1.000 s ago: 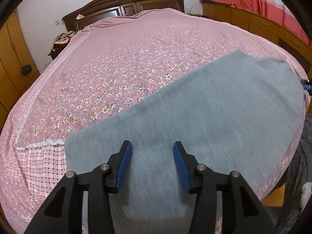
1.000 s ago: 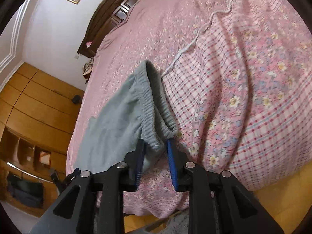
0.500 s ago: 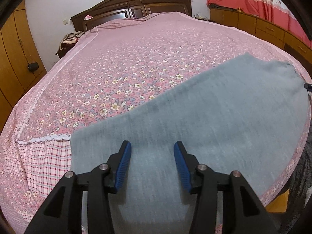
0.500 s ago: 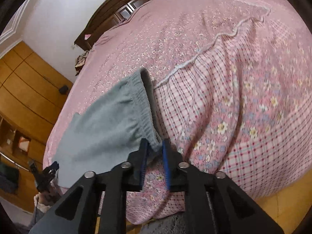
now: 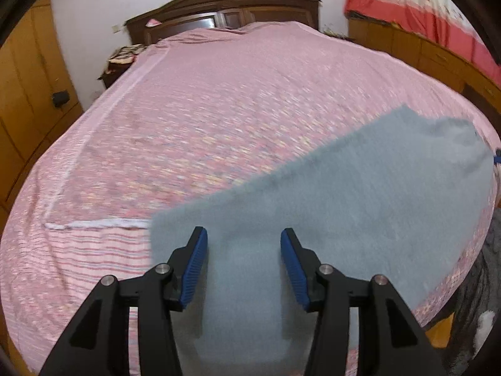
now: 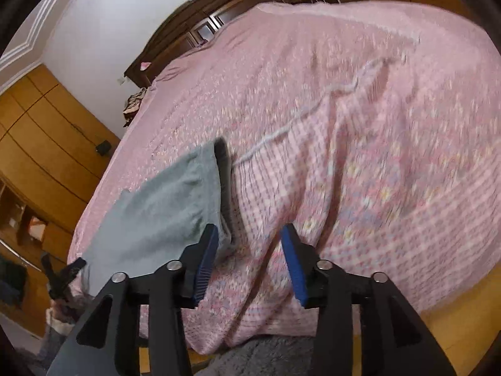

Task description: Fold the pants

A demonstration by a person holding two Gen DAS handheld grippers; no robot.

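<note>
Grey pants (image 5: 360,194) lie flat across the near side of the pink floral bed (image 5: 219,109). My left gripper (image 5: 243,235) hovers over the leg end. Its jaws are opening, and the cloth shows below the blue pads without being pinched. In the right wrist view the pants (image 6: 162,210) end in the elastic waistband (image 6: 224,181). My right gripper (image 6: 250,228) has its jaws opening. The waistband corner lies just beside its left pad (image 6: 206,257), and only bedspread shows between the pads. The left gripper (image 6: 62,274) shows small at the far leg end.
A dark wooden headboard (image 5: 225,6) stands at the far end. Wooden wardrobes (image 5: 28,78) line the left wall and low cabinets (image 5: 422,53) the right, under a red curtain. A cluttered nightstand (image 5: 122,59) stands by the bed. A fuzzy grey garment (image 5: 479,313) is at the lower right.
My right gripper has let go of the waistband corner and its jaws have spread apart. The left jaws have widened a little. Both grippers have lifted slightly off the bed.
</note>
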